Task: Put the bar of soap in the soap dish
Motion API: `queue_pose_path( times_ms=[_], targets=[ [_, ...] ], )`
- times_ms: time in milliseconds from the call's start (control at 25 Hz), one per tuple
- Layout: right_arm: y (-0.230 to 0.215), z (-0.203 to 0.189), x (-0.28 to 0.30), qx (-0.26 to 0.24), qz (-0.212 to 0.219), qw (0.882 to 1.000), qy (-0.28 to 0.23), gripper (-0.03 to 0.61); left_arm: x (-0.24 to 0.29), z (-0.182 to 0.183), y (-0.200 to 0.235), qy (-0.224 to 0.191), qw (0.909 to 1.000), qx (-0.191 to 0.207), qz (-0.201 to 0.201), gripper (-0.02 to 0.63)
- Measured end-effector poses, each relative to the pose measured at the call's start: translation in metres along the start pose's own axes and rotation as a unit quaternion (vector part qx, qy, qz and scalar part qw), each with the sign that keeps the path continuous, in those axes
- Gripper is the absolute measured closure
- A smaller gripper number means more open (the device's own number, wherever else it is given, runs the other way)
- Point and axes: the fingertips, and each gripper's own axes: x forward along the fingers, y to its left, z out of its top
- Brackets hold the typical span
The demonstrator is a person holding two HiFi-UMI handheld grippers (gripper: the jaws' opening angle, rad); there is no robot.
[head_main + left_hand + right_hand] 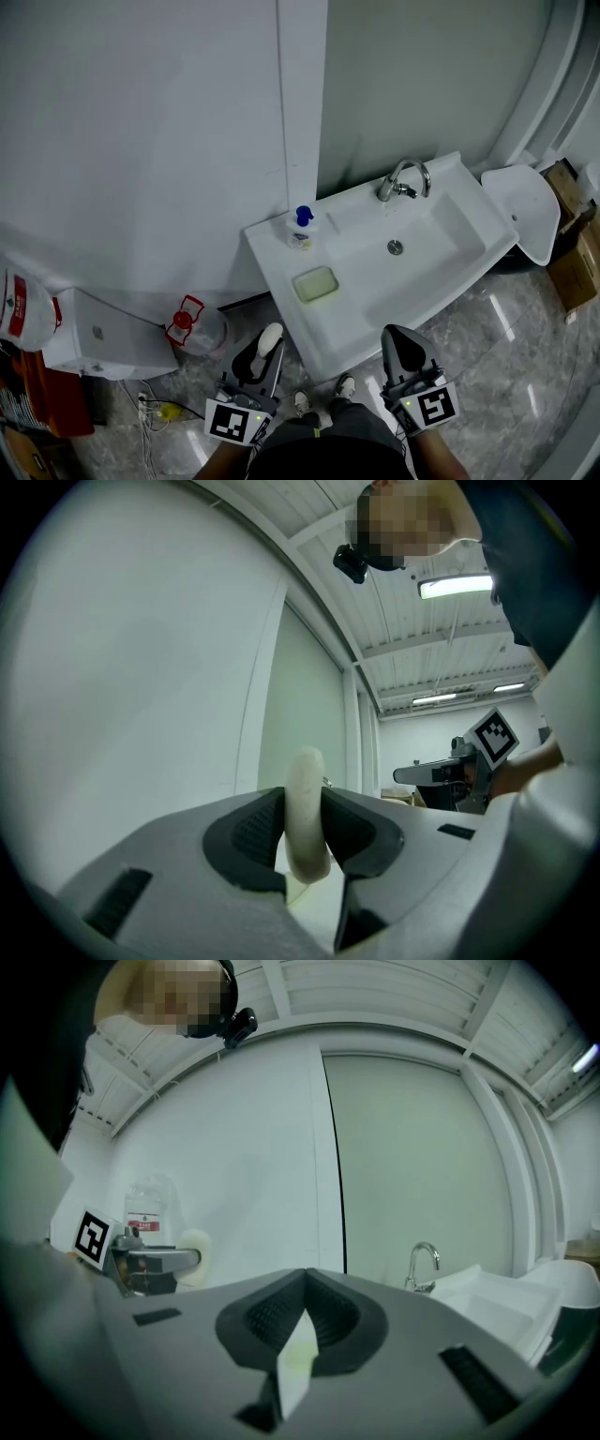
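Note:
A cream bar of soap stands on edge between the pads of my left gripper, which is shut on it, held level just short of the front left edge of the sink. The pale green soap dish lies on the sink's left ledge, beyond the soap. My right gripper hovers at the sink's front edge, its jaws closed tip to tip with nothing in them. In the right gripper view its jaws meet, and the left gripper with the soap shows at the left.
A blue-topped soap dispenser stands at the sink's back left corner, and the faucet behind the basin. A water jug and a white box sit on the floor at the left. A white lid and cardboard boxes are at the right.

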Motion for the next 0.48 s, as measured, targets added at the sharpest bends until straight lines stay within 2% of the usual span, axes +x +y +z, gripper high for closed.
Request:
queue_pose_path(
  times_ms=[200,360,480],
  targets=[
    [-0.017,-0.007,0.013,0.01,0.008,1.0,0.003,0.568,0.009,-0.006,-0.002,0.029,0.9995,-0.012,0.012,0.499],
    [-0.028,-0.008,0.021,0.012,0.018,1.0,0.003,0.568,0.017,-0.002,-0.002,0.015,0.9994,0.019,0.024,0.499],
    [-0.033,-0.006,0.027,0.015,0.028,0.999,-0.002,0.568,0.019,0.003,-0.006,0.007,0.9991,0.027,0.033,0.499]
  ],
)
